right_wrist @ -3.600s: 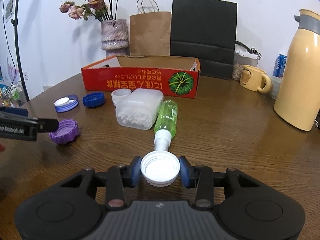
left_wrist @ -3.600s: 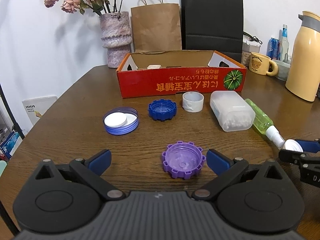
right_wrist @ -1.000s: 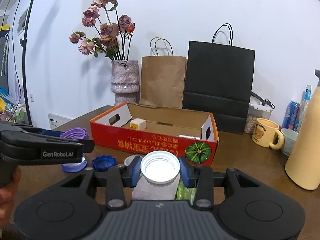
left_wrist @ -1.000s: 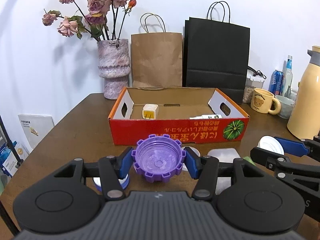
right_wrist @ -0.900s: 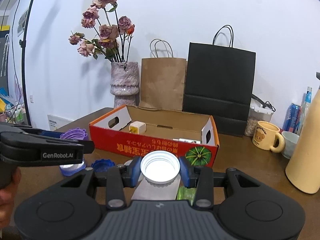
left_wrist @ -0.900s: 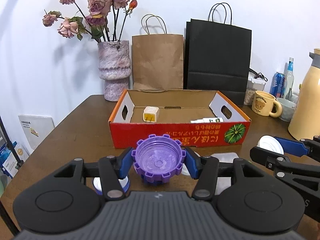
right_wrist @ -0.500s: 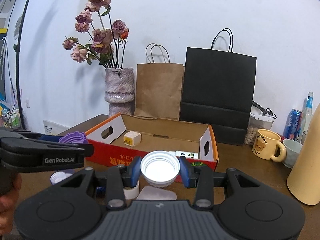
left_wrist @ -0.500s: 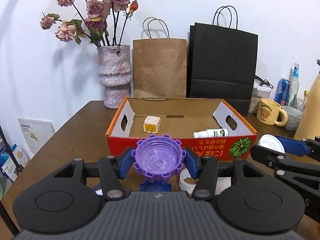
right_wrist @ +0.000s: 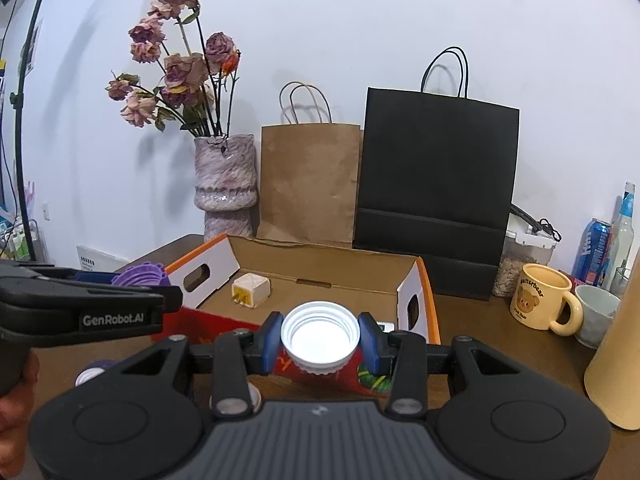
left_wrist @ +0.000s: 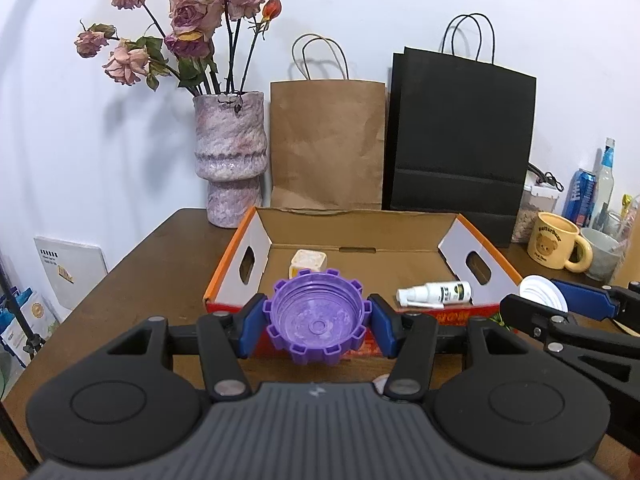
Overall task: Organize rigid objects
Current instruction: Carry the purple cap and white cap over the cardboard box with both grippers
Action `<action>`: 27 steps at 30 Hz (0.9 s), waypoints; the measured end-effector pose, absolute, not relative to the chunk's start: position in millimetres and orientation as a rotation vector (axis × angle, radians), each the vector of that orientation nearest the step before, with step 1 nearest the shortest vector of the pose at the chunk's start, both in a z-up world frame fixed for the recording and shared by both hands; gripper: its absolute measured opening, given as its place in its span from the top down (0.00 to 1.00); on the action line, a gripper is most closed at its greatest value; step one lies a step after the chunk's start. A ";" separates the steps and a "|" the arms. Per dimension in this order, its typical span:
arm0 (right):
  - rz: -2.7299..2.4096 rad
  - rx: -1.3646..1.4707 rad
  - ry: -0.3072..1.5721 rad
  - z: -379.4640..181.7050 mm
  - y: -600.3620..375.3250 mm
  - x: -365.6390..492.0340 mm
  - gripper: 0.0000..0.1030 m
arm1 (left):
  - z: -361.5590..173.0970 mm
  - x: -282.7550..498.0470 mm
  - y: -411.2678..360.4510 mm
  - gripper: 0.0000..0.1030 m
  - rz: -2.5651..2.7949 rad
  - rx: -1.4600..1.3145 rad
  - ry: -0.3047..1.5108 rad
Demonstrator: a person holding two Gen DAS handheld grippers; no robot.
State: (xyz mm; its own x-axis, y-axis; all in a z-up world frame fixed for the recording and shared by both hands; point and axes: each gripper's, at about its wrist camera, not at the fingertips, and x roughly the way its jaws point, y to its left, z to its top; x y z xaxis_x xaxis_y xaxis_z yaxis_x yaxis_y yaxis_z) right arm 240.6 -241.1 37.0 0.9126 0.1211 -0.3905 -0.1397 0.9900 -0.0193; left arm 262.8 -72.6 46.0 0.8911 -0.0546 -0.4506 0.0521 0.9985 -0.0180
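My left gripper (left_wrist: 318, 322) is shut on a purple notched cap (left_wrist: 318, 320), held open side up just in front of the near wall of the red cardboard box (left_wrist: 492, 264). My right gripper (right_wrist: 320, 340) is shut on a white ribbed cap (right_wrist: 319, 338), also at the box's (right_wrist: 430, 300) near wall. Inside the box lie a cream plug cube (left_wrist: 308, 262) and a small white spray bottle (left_wrist: 436, 292). The right gripper with its white cap (left_wrist: 542, 294) shows at the right of the left wrist view. The left gripper with its purple cap (right_wrist: 142, 274) shows at the left of the right wrist view.
Behind the box stand a vase of dried roses (left_wrist: 230, 168), a brown paper bag (left_wrist: 328, 144) and a black paper bag (left_wrist: 460, 140). A yellow bear mug (left_wrist: 556, 246), a grey cup, cans and a bottle sit at the right. A tall cream flask (right_wrist: 618, 360) stands near right.
Both grippers have carried their caps up off the table and forward to the box. The box now looms larger and its inside is in plain view.
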 end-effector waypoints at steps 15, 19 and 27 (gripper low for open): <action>0.131 -0.048 0.404 36.4 -242.0 302.7 0.62 | 48.4 310.4 -76.1 0.46 -0.029 -0.031 0.466; 0.132 -0.051 0.408 34.2 -241.4 321.0 0.62 | 47.8 326.5 -76.5 0.46 -0.018 -0.039 0.468; 0.133 -0.058 0.421 28.8 -243.4 354.8 0.62 | 45.8 361.1 -78.9 0.46 0.001 -0.044 0.471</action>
